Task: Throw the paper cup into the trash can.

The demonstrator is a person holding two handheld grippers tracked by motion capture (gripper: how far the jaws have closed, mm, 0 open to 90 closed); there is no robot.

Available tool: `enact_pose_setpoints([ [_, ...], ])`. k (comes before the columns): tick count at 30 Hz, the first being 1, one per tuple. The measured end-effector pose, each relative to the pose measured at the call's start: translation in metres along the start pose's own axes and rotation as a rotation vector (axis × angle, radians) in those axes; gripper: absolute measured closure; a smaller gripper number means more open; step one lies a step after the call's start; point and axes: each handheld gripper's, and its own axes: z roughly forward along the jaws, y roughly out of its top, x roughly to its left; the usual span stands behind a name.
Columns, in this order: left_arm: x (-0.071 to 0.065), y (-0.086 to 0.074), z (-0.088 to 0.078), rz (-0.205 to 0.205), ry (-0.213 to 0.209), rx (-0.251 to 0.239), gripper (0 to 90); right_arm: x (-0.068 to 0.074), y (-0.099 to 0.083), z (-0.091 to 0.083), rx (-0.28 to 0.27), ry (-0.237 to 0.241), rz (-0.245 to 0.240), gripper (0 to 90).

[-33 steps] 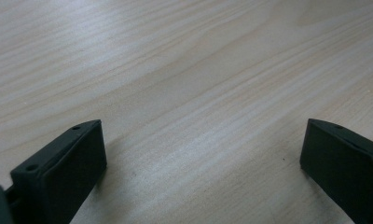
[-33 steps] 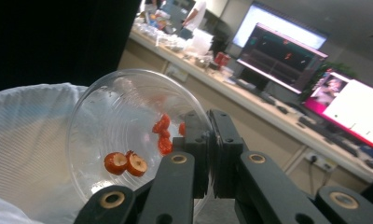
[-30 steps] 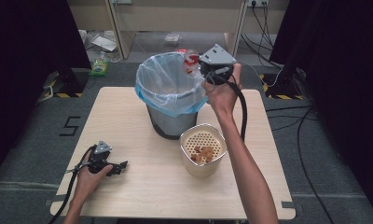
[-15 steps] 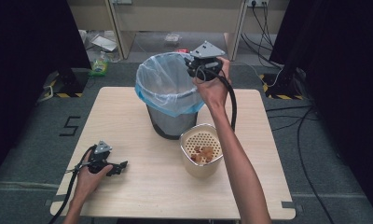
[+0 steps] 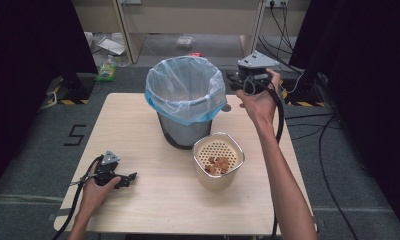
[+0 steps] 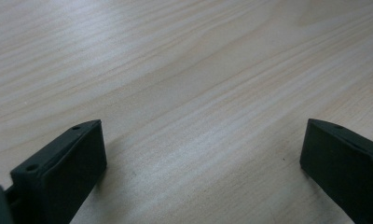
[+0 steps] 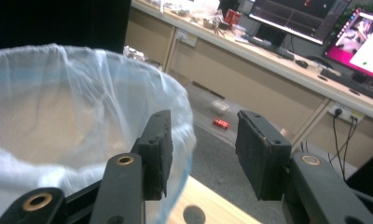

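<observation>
Hands with tools at a wooden counter (image 5: 153, 205) bearing a lined bin and a perforated cup.

Right tool (image 5: 234, 80), held up at the far right just beside the rim of the bin (image 5: 185, 92), has its jaws parted with nothing between them; the right gripper view looks past those jaws at the bin's clear liner (image 7: 58, 121) and a red can (image 7: 220, 123) on the floor beyond. Left tool (image 5: 129, 178) rests low on the near left of the counter, well apart from the bin, jaws spread wide over bare wood. Near the bin's right front stands a cream cup (image 5: 218, 161) whose perforated insert holds brown chunks (image 5: 217, 164).
</observation>
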Motion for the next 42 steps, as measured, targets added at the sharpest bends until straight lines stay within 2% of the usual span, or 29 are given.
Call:
enact_pose_setpoints([
  [7,0.0,0.0,0.0,-0.001,0.0,0.0,0.0,-0.015,-0.029,-0.018,0.037,-0.003,0.027,53.2],
  [16,0.0,0.0,0.0,0.0,0.0,0.0,0.0,-0.025,-0.072,-0.037,0.102,-0.01,0.045,51.1],
  [20,0.0,0.0,0.0,-0.001,0.0,0.0,0.0,-0.026,-0.089,-0.043,0.136,-0.006,0.046,49.3],
  [31,0.0,0.0,0.0,0.0,0.0,0.001,0.0,-0.027,-0.14,-0.059,0.192,0.002,0.097,47.1],
  [42,0.0,0.0,0.0,-0.002,0.001,0.002,0.0,-0.015,-0.193,-0.068,0.245,0.03,0.155,45.1],
])
